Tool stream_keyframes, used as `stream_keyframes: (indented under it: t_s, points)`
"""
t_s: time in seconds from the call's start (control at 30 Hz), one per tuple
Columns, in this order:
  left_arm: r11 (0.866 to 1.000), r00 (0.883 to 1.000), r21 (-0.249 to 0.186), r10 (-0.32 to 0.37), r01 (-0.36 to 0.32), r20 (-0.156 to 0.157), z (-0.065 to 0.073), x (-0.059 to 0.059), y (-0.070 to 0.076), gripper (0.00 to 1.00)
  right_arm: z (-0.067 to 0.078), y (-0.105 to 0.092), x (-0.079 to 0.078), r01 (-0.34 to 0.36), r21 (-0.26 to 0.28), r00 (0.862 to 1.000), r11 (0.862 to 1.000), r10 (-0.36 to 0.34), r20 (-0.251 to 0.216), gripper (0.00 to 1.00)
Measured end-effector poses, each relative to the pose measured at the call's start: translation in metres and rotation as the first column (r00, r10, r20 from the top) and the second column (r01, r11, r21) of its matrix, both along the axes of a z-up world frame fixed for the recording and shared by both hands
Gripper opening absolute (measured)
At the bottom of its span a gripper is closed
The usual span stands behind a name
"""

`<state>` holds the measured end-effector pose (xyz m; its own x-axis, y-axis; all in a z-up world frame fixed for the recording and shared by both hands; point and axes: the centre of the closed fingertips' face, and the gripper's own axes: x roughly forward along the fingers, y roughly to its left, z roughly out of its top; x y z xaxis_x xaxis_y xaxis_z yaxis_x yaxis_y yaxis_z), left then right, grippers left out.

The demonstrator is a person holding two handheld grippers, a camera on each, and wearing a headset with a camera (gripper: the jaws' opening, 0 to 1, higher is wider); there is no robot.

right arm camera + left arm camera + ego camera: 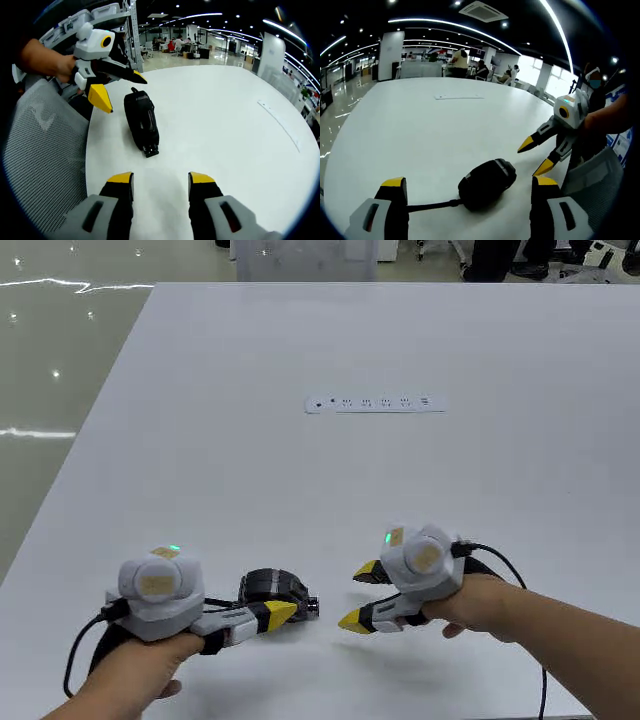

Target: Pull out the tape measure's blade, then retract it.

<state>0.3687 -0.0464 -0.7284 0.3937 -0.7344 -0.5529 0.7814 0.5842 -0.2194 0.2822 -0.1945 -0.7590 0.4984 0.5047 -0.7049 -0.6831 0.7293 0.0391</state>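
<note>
on white table [300,340] sits rounded black tape measure [272,586].

This is a big open-plan office or lab hall. A broad white tabletop [300,490] carries a white power strip [375,403] near its far edge. Off its left edge lies a glossy floor [50,360] that mirrors the ceiling lamps. In the left gripper view, long curved strip lights [470,22] and a ceiling air vent [483,10] run overhead, with a white pillar [390,55] and people at desks [470,62] beyond the far edge. The right gripper view shows a metal storage rack [127,25] and a grey mesh chair back [45,150] beside the tabletop.
</note>
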Motion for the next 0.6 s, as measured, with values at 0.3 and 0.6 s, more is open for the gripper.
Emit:
stream_keyframes:
  t_s: [0.3,0.6]
  points:
    - [0.996,0.996,-0.018,-0.084,0.083,-0.036,0.0,-0.011,0.035,1.0,0.024,-0.075,-0.039,0.208,0.023,0.974,0.978,-0.209,0.087,0.63]
    - [0.998,0.998,-0.013,-0.062,0.062,0.033,0.016,-0.009,0.054,0.96,0.043,-0.122,-0.078,0.319,0.053,0.938,0.946,-0.323,0.124,0.75]
